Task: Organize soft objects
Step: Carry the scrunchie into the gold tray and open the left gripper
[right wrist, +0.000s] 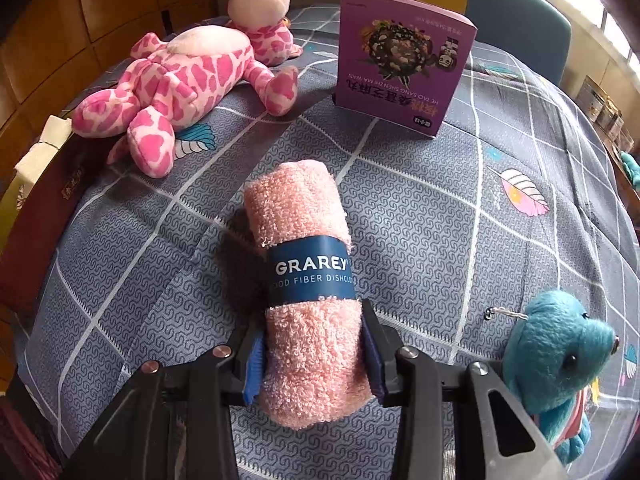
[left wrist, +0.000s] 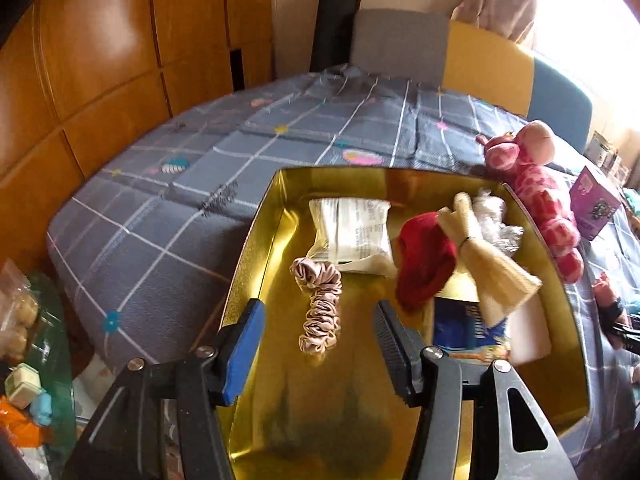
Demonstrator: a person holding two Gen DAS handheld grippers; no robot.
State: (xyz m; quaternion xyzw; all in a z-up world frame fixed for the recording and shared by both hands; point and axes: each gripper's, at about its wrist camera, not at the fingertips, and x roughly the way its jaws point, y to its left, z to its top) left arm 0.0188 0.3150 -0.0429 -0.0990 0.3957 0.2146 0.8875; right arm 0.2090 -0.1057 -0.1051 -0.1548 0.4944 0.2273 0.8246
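1. The rolled pink dishcloth (right wrist: 306,292) lies on the bed (right wrist: 440,220), its near end clamped in the right tool (right wrist: 314,356).
2. Bare bedspread flanks the dishcloth; a purple box (right wrist: 404,62) stands beyond.
3. The left tool (left wrist: 316,350) gapes empty above the gold tray (left wrist: 256,240), near a pink scrunchie (left wrist: 320,304).

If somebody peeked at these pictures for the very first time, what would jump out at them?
Probably the rolled pink dishcloth with its blue band, squeezed in the right gripper over the gray checked bedspread. Behind it lies a pink spotted plush giraffe beside a purple box. The left gripper hangs open over a shiny gold box holding a pink scrunchie.
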